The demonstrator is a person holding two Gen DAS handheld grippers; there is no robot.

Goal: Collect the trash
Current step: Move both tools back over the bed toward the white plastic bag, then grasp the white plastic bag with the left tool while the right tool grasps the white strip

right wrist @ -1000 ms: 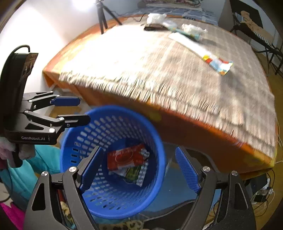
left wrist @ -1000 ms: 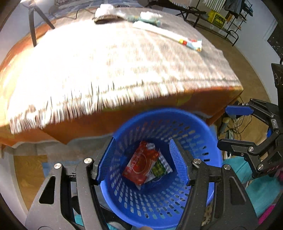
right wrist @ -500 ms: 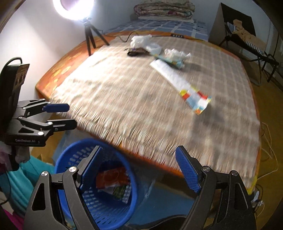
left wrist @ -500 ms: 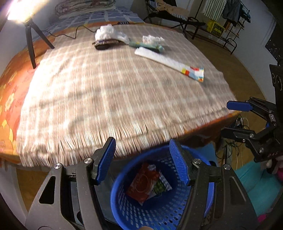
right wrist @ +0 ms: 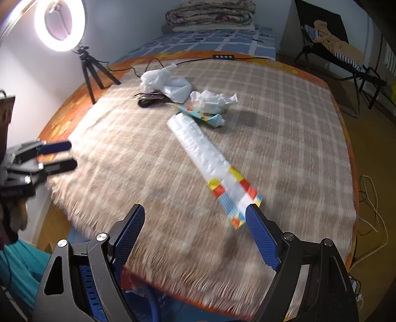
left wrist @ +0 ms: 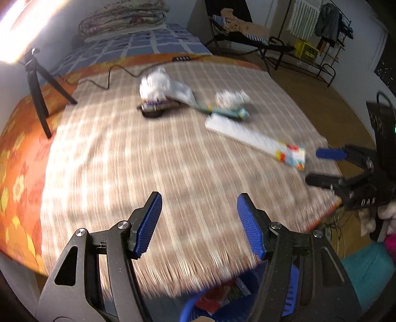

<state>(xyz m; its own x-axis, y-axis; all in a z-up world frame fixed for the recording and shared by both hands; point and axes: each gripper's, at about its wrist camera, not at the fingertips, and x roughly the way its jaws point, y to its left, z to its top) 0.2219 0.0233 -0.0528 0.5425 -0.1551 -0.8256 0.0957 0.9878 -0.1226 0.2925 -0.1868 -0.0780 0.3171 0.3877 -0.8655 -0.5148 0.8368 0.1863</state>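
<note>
Trash lies on the plaid table cloth (left wrist: pixel 138 161): a long white wrapper with a coloured end (left wrist: pixel 257 141) (right wrist: pixel 210 163), crumpled white paper (left wrist: pixel 231 97) (right wrist: pixel 212 100), a teal tube (right wrist: pixel 200 115), a white plastic bag (left wrist: pixel 163 86) (right wrist: pixel 165 81) and a dark item (right wrist: pixel 148 99). The blue basket (left wrist: pixel 190 307) (right wrist: pixel 153 309) shows only at the bottom edge, with a red wrapper (left wrist: pixel 212 299) inside. My left gripper (left wrist: pixel 198 198) (right wrist: pixel 71 154) hangs open over the near cloth. My right gripper (right wrist: pixel 195 209) (left wrist: pixel 314 166) is open, its right fingertip close to the wrapper's coloured end.
A ring light (right wrist: pixel 59 24) on a tripod (left wrist: pixel 37 84) stands at the table's left edge. A cable and power strip (right wrist: pixel 222 57) lie at the far edge. Behind are a bed with folded quilts (right wrist: pixel 210 12) and a folding chair (right wrist: pixel 334 49). Cords (right wrist: pixel 371 198) trail on the floor.
Both grippers have lifted from over the basket and swung forward over the table. The basket has dropped to the bottom of both views and the table trash looms nearer. Both stay open.
</note>
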